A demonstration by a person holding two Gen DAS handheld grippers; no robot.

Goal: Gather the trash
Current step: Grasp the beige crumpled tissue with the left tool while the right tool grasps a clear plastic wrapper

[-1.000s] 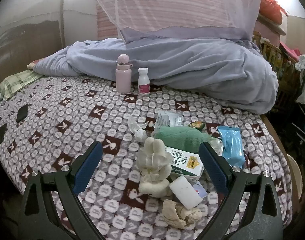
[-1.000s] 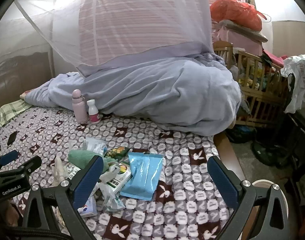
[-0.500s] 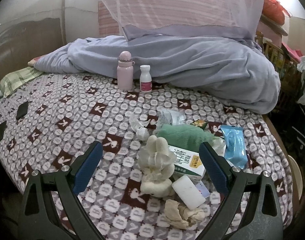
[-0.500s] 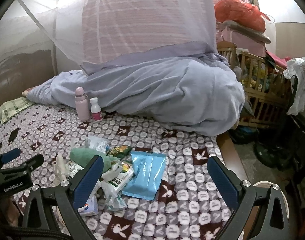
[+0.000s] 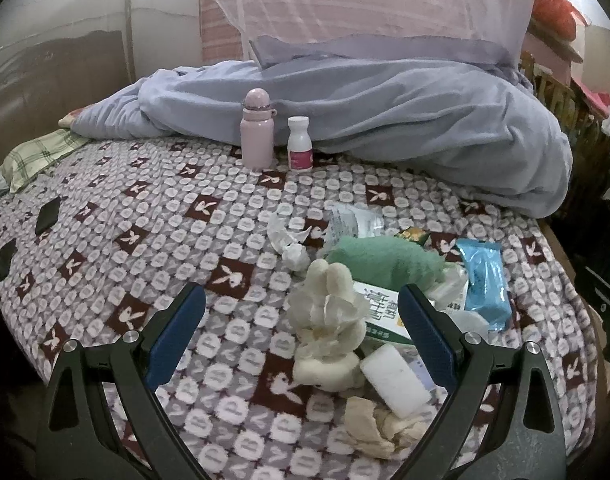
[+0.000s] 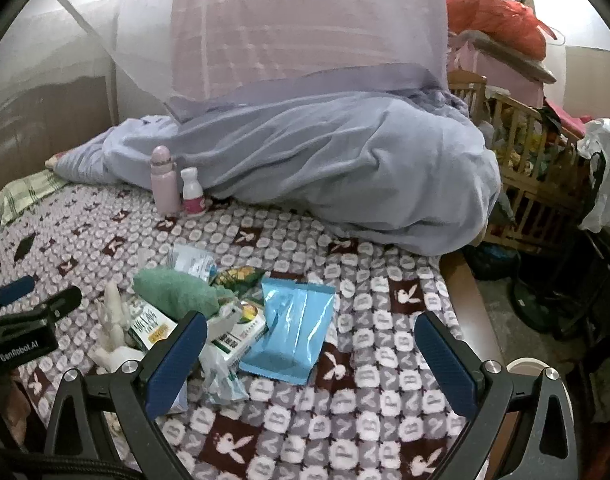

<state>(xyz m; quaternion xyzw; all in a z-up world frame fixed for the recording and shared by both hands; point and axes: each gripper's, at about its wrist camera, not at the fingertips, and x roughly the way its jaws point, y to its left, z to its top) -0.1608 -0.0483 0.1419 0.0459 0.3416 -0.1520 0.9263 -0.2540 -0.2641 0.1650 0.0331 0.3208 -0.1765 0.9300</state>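
On the bed [image 5: 153, 216]: two bottles, one pink bottle [image 5: 257, 134], one white bottle [image 5: 299, 144]; one blue packet [image 6: 291, 330]; one green cloth [image 5: 381, 258]; one milk carton [image 5: 381, 314]; one lavender quilt [image 5: 405, 120].

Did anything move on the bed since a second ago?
Only the cameras shifted a little. Both grippers, left gripper and right gripper, stay open and hold nothing. The trash pile with the blue packet and green cloth lies as before, and the pink bottle still stands by the blanket.
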